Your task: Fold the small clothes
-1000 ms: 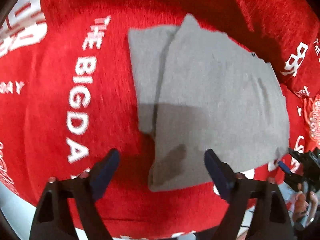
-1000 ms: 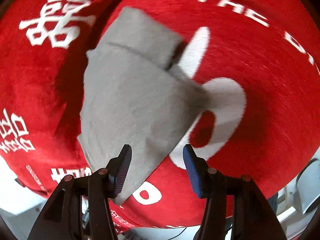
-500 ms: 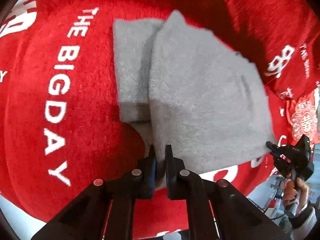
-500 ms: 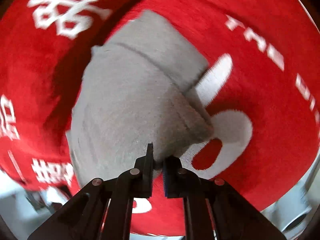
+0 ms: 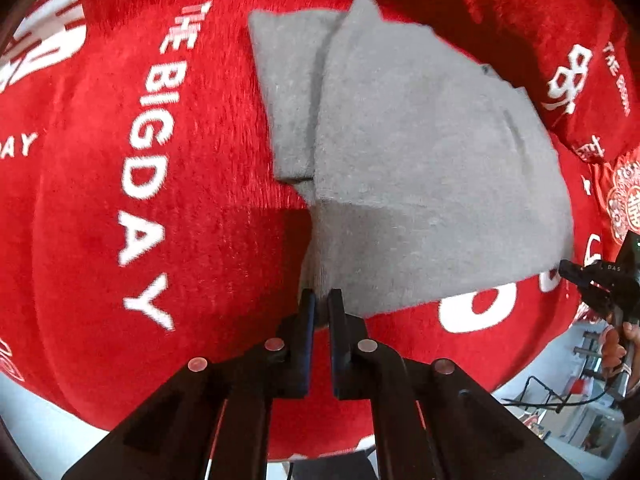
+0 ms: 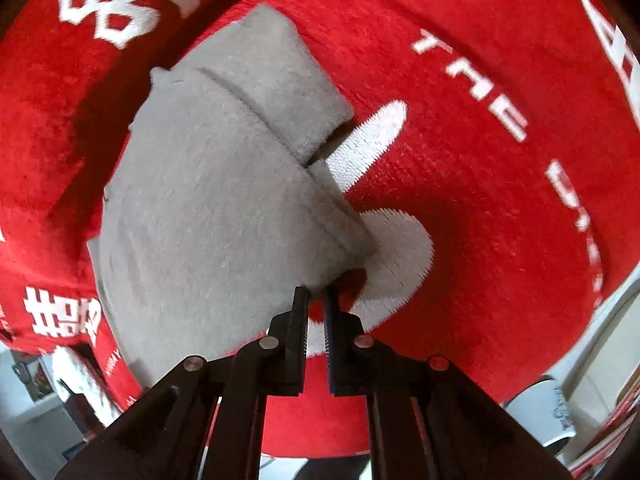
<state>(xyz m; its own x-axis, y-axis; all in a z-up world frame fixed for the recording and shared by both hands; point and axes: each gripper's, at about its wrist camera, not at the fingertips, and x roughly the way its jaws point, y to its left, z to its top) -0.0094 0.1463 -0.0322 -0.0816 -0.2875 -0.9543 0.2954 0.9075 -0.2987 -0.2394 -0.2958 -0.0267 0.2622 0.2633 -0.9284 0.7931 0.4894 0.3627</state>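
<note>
A small grey garment [image 5: 420, 168] lies partly folded on a red cloth [image 5: 180, 220] with white lettering. Its near edge is lifted off the cloth. My left gripper [image 5: 321, 300] is shut on the garment's near left corner. My right gripper [image 6: 316, 296] is shut on the garment's [image 6: 208, 208] other near corner. The right gripper also shows at the right edge of the left wrist view [image 5: 576, 274]. A folded flap [image 6: 280, 92] lies beyond on the garment's far side.
The red cloth [image 6: 500, 200] covers the whole work surface and drops off at the near edge. A white mug [image 6: 548, 412] stands below the cloth's edge at the lower right. Room clutter [image 5: 580, 400] shows past the edge.
Both grippers went from open beside the garment's near edge to shut on its corners. The near edge has since risen off the red cloth.
</note>
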